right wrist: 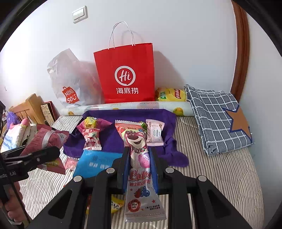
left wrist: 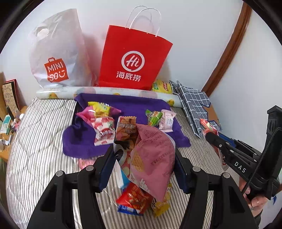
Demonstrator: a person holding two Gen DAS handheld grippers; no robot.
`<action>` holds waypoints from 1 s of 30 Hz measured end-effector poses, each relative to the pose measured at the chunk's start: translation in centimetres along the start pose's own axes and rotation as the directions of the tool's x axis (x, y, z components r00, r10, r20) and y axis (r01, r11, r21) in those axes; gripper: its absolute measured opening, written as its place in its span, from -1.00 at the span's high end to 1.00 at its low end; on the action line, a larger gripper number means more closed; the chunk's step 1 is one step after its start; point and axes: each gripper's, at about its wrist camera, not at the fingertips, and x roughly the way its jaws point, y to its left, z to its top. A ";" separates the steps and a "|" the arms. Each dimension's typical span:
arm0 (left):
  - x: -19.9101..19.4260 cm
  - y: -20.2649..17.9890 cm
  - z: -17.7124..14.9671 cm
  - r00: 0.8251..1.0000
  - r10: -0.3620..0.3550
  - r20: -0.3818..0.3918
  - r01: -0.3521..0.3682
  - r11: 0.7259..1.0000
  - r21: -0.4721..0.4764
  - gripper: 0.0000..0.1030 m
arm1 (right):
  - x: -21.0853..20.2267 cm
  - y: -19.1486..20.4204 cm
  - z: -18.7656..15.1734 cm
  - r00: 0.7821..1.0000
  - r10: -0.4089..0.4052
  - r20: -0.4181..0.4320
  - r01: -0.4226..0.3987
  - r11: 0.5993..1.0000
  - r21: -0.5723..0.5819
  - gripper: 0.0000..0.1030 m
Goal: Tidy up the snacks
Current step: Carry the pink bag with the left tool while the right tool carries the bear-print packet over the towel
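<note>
Striped bed [right wrist: 220, 167] carries everything. Red paper bag [right wrist: 126, 74] upright against wall, white plastic bag [left wrist: 58, 51] left of it. Checked cloth [right wrist: 216, 116] at right edge. Purple towel [right wrist: 112, 139] mid-bed holds several small snack packets.

Only right wrist view shows light switch [right wrist: 80, 14], blue packet [right wrist: 98, 163].

Left hand-held gripper [left wrist: 144, 169] clamps pink chip bag [left wrist: 151, 158], crumpled, above the bed. Right hand-held gripper [right wrist: 140, 167] pinches bear-print snack packet [right wrist: 139, 169], long, narrow, also off the bed.
</note>
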 end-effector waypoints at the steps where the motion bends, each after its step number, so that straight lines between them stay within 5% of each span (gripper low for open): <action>1: 0.2 0.1 0.4 1.000 0.002 0.000 -0.002 1.000 0.000 -0.18 | 0.5 0.0 0.4 1.000 0.004 -0.002 -0.004 1.000 0.001 0.60; 19: 5.6 4.0 7.1 0.999 0.031 -0.021 -0.031 0.999 -0.009 -0.18 | 9.5 -0.2 5.0 0.999 0.030 -0.045 -0.030 0.999 0.010 0.60; 30: 9.6 6.7 7.9 0.998 0.021 -0.064 -0.024 0.999 -0.048 -0.18 | 15.0 0.4 5.7 0.988 0.085 -0.130 -0.085 0.996 0.011 0.60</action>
